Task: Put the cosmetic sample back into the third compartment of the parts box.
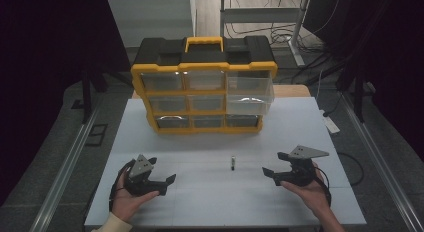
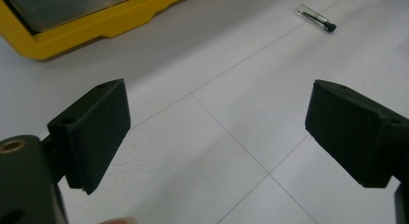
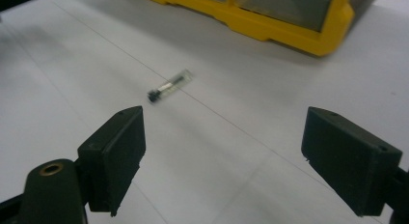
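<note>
Right claw (image 1: 274,174) jaws spread wide, nothing between them, low over the white worktop (image 1: 300,127), aimed at a small clear vial (image 1: 232,163) with a dark cap. Left claw (image 1: 163,180) also spread and empty, resting near the worktop's front. Vial lies flat between the two claws, apart from both. Behind it stands a yellow-black drawer organizer (image 1: 202,87), top right drawer (image 1: 250,87) pulled out.

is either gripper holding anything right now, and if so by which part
Nothing is held. The left gripper and the right gripper both stand open with bare table between their jaws. The small clear tube lies on the white table, apart from both.
</note>
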